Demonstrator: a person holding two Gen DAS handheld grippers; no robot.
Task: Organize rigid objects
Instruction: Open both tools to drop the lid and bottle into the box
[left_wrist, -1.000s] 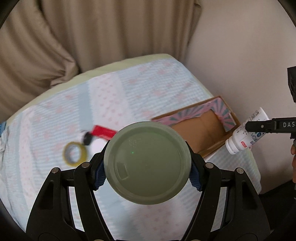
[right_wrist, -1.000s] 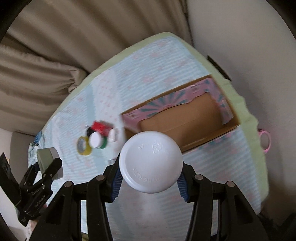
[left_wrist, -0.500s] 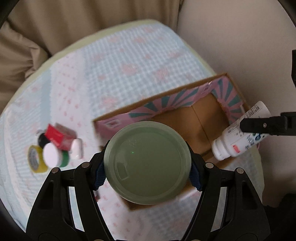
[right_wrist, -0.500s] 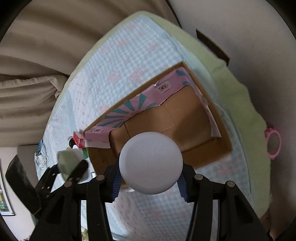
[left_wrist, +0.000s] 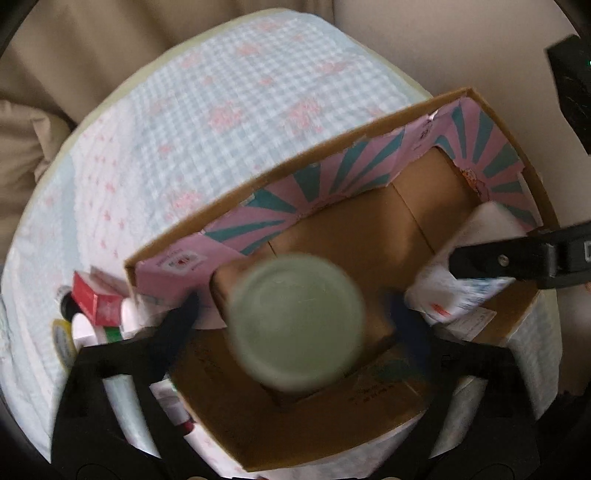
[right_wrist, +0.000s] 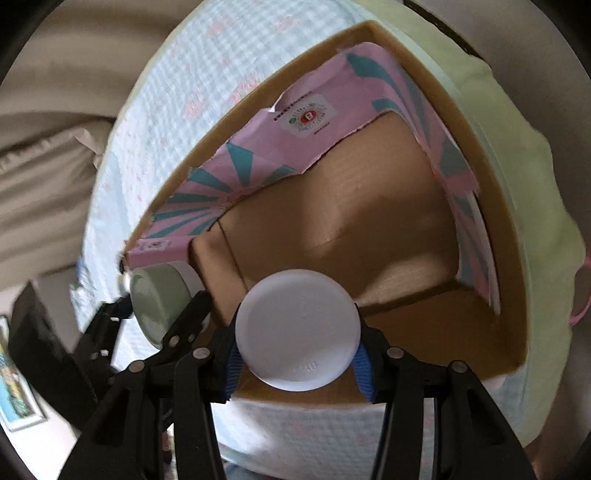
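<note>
My left gripper (left_wrist: 291, 310) has spread its fingers (left_wrist: 177, 321) apart from the green-lidded jar (left_wrist: 297, 325), which sits blurred between them, low inside the cardboard box (left_wrist: 369, 236). The jar also shows in the right wrist view (right_wrist: 159, 299) at the box's left end. My right gripper (right_wrist: 297, 354) is shut on a white bottle (right_wrist: 297, 328) and holds it over the box's near wall. In the left wrist view the white bottle (left_wrist: 476, 258) is tilted inside the box's right end.
The box has pink and teal striped flaps (left_wrist: 332, 177) and stands on a checked blue cloth (left_wrist: 221, 110). A red carton (left_wrist: 96, 299), yellow tape roll (left_wrist: 62, 343) and small containers lie left of the box. Beige curtains hang behind.
Both grippers have moved forward and down into the box. The left gripper's fingers have opened away from the green-lidded jar. The right gripper still holds the white bottle.
</note>
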